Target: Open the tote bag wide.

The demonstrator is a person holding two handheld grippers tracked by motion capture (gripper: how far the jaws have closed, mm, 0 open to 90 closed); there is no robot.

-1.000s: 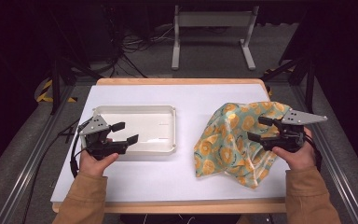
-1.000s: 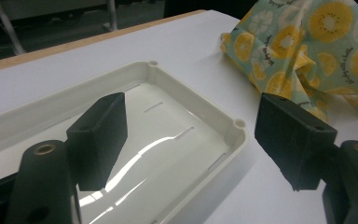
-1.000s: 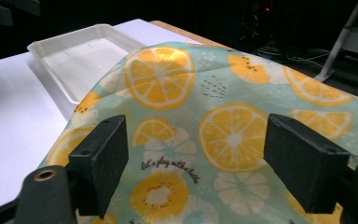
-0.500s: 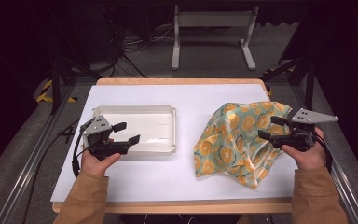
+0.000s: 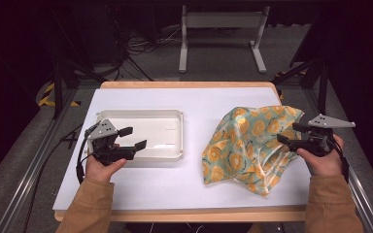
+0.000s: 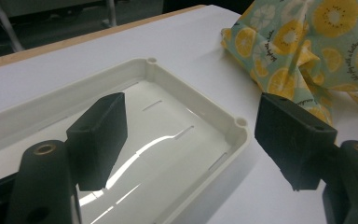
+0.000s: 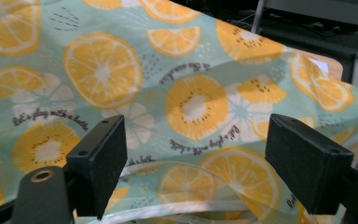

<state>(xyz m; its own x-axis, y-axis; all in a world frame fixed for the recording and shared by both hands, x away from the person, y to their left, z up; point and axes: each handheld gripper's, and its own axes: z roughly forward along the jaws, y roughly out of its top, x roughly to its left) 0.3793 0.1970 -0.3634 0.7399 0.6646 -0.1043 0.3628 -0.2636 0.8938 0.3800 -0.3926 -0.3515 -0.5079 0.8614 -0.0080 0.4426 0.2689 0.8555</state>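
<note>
Two spread grippers, left gripper (image 5: 132,138) over white tray (image 5: 175,115), right gripper (image 5: 287,134) gaping at crumpled orange-print cloth (image 5: 245,145), white tabletop (image 5: 199,97)

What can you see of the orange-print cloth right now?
The cloth is a thin, soft-looking fabric, pale teal with orange and lemon slices and small script lettering. It lies crumpled in a loose, raised heap on the right half of the white table, apart from the tray. The right gripper sits at its right edge with jaws open; the fabric fills the view beyond them, and I cannot tell whether they touch it.
</note>
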